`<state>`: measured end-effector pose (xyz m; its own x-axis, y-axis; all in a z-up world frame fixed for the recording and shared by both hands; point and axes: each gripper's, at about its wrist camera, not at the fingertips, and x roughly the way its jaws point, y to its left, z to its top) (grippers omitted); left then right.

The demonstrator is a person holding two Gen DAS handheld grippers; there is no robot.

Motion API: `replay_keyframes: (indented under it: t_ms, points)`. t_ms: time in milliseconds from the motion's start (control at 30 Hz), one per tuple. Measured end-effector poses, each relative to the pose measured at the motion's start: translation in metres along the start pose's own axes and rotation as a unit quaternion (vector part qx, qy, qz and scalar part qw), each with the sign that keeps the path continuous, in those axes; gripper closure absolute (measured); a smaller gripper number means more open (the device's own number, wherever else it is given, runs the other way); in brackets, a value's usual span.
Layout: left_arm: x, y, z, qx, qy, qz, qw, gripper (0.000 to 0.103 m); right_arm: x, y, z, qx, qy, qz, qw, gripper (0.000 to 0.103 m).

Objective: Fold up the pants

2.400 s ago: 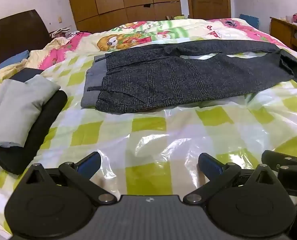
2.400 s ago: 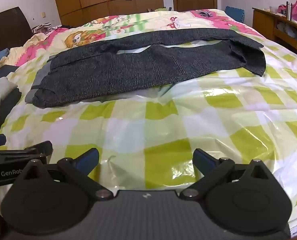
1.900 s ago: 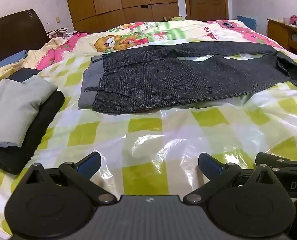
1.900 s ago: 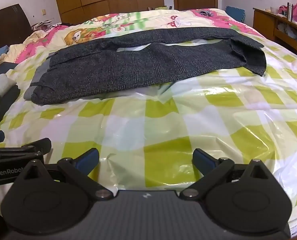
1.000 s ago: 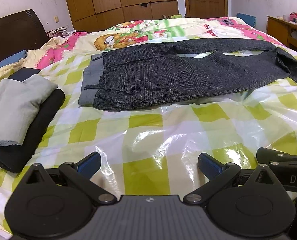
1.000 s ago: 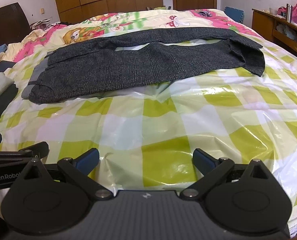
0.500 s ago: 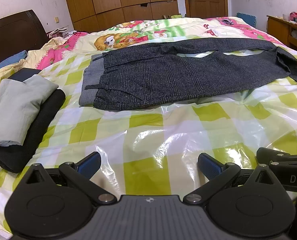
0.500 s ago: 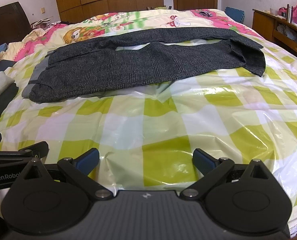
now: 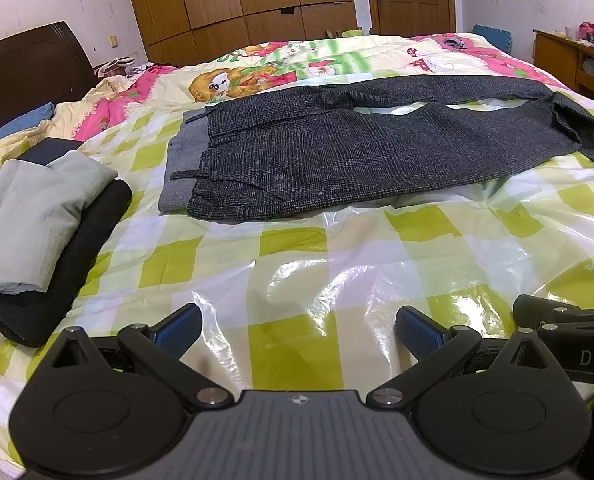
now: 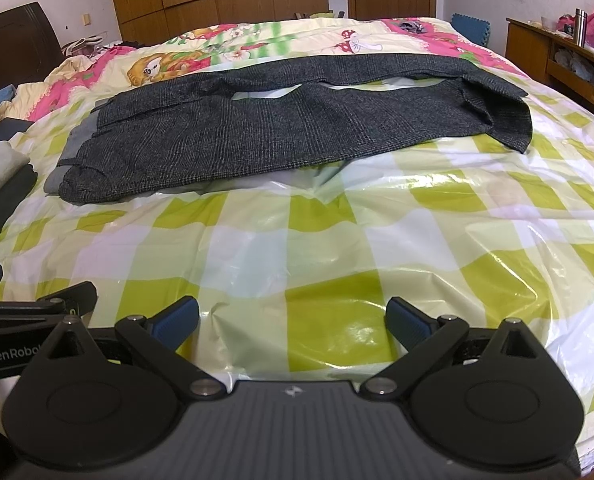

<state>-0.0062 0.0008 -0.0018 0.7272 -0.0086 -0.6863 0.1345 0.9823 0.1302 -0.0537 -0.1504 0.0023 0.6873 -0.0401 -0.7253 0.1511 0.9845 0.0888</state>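
Note:
Dark grey checked pants (image 9: pixel 337 152) lie spread flat across the bed, waistband to the left, legs running right, the far cuff end folded over; they also show in the right wrist view (image 10: pixel 289 128). My left gripper (image 9: pixel 299 326) is open and empty, low over the near part of the bed, well short of the pants. My right gripper (image 10: pixel 293 316) is open and empty, beside the left one, also short of the pants.
A green-and-white checked plastic sheet (image 9: pixel 337 264) covers the bed. A stack of folded clothes, grey on black (image 9: pixel 37 224), lies at the left. A wooden desk (image 10: pixel 569 64) stands at the right, wardrobes (image 9: pixel 237 4) behind the bed.
Both grippers have drifted slightly; the pants sit a little differently in view. Nothing was taken hold of, and both stay open.

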Motion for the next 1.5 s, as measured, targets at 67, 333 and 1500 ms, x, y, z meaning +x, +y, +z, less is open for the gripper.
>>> replay_keyframes:
  t_ms: [67, 333, 1500]
  points:
    - [0.0001, 0.0, -0.0001, 0.0, 0.0, 0.0, 1.0, 0.0, 0.0001, 0.0003, -0.0004, 0.0, 0.001, 0.0, 1.0, 0.004]
    - [0.0001, 0.0, -0.0001, 0.0, 0.0, 0.0, 1.0, 0.0, 0.001, 0.0017, -0.0022, -0.001, 0.001, 0.001, 1.0, 0.004]
    - [-0.0009, 0.0002, 0.0, -0.004, -0.009, 0.003, 0.9999, 0.0, -0.0006, 0.0056, -0.0009, -0.009, -0.006, 0.004, 1.0, 0.005]
